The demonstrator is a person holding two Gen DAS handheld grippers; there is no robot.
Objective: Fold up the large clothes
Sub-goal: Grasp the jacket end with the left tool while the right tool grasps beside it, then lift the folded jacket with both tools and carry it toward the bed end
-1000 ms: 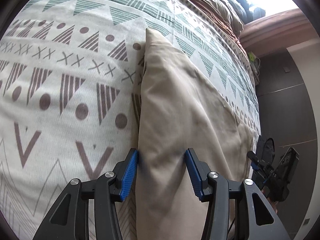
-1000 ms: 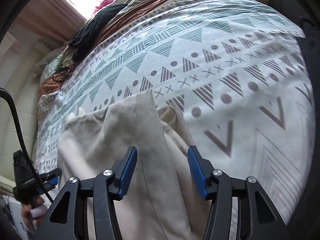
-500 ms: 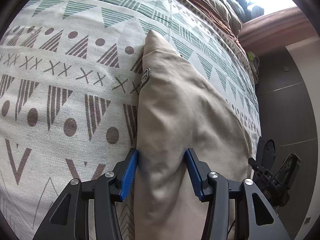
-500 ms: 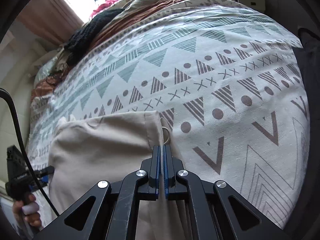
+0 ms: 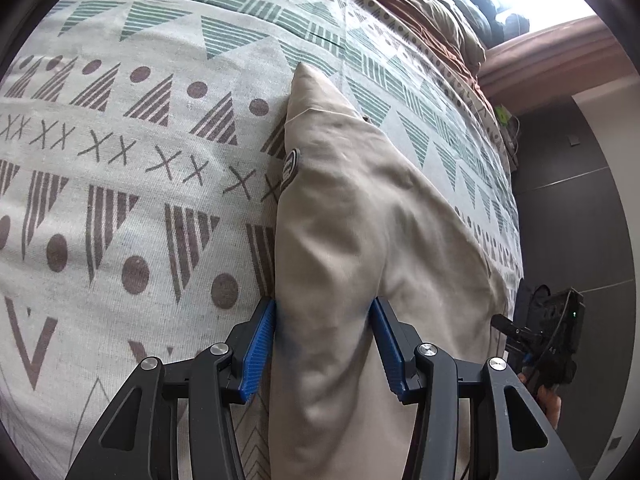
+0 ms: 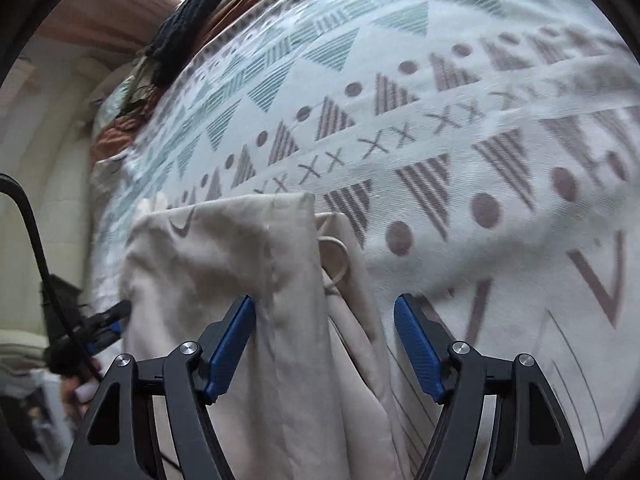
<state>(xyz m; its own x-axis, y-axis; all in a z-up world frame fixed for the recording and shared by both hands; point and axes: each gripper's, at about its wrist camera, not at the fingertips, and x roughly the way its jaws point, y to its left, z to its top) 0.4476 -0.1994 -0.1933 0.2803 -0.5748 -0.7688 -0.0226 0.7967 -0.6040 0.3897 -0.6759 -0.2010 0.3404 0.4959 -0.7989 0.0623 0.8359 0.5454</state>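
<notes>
My left gripper (image 5: 323, 342) stands with its blue pads (image 5: 260, 344) spread apart, a bunched ridge of the beige garment (image 5: 352, 240) rising between them and brushing both pads; they press against the cloth without closing on it. My right gripper (image 6: 325, 346) is released too, its pads (image 6: 234, 344) set wide, with the folded edge of the same beige garment (image 6: 240, 264) running up between them and lying loose, touching neither pad that I can see. Just beyond that edge a pale drawstring loop (image 6: 334, 258) curls out of the fold. On the left side, a small dark oval patch (image 5: 291, 168) sits on the garment's near edge. The garment lies flat on the patterned bedspread (image 5: 132, 184), whose brown triangles, dots and crosses give way farther off to green striped triangles. At the far end of the bed lies a heap of brown and dark bedding (image 5: 436, 12), close under a bright window.
</notes>
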